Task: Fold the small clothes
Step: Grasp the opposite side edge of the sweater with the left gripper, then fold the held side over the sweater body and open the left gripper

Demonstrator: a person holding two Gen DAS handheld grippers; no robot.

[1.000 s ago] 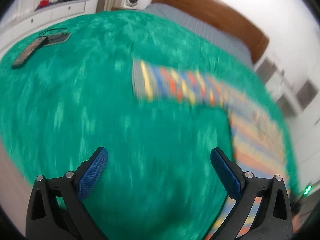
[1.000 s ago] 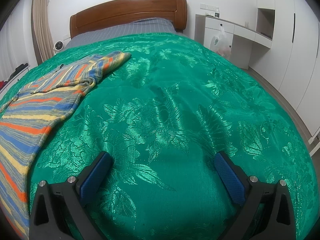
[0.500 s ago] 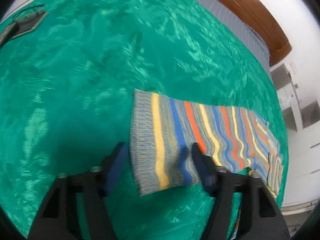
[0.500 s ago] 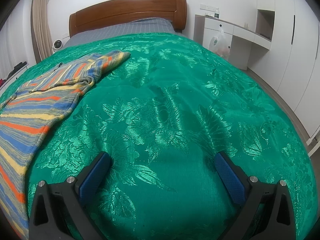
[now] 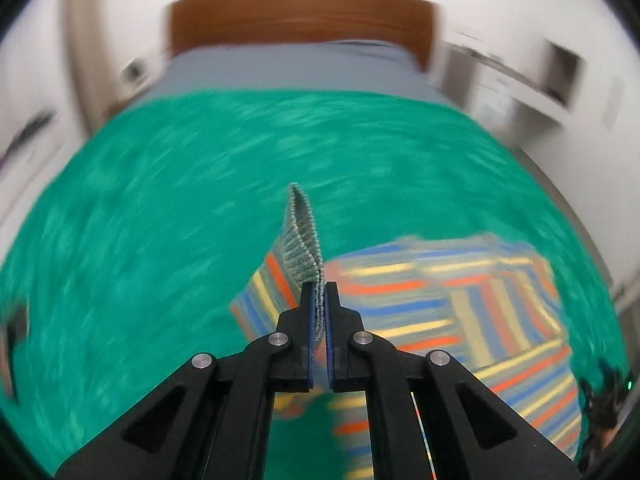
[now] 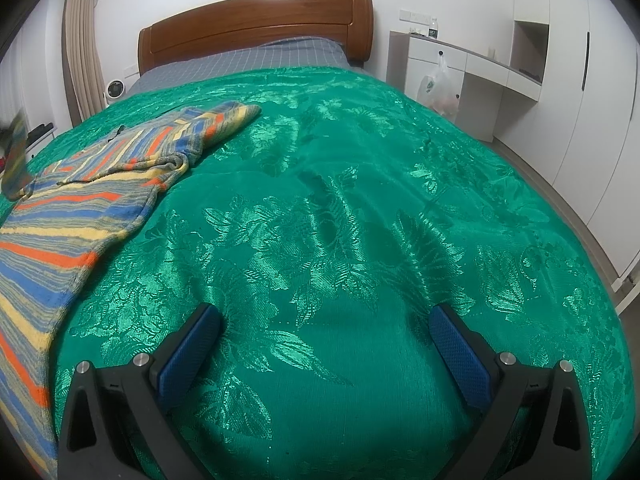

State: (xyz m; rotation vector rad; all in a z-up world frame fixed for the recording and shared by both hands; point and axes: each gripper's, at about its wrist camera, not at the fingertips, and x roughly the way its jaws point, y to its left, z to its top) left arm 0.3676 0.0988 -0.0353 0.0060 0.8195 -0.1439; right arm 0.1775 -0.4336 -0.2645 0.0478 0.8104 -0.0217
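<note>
A striped knit sweater (image 5: 460, 304) in orange, blue, yellow and grey lies on the green bedspread (image 5: 160, 240). My left gripper (image 5: 319, 292) is shut on the grey ribbed cuff (image 5: 304, 240) of one sleeve, which stands up above the bed in the blurred left wrist view. In the right wrist view the sweater (image 6: 84, 208) spreads along the left side, its other sleeve (image 6: 216, 124) reaching toward the headboard. My right gripper (image 6: 324, 344) hangs open over bare bedspread (image 6: 360, 200), nothing between its blue pads, apart from the sweater.
A wooden headboard (image 6: 256, 28) and grey sheet (image 6: 260, 60) are at the far end. White drawers and a desk with a hanging plastic bag (image 6: 436, 88) stand right of the bed. A small white fan (image 6: 114, 89) sits by the curtain at left.
My left gripper went from open above the bedspread, down around the sleeve end, then shut on the cuff and lifted it while swinging round. The right gripper stayed still.
</note>
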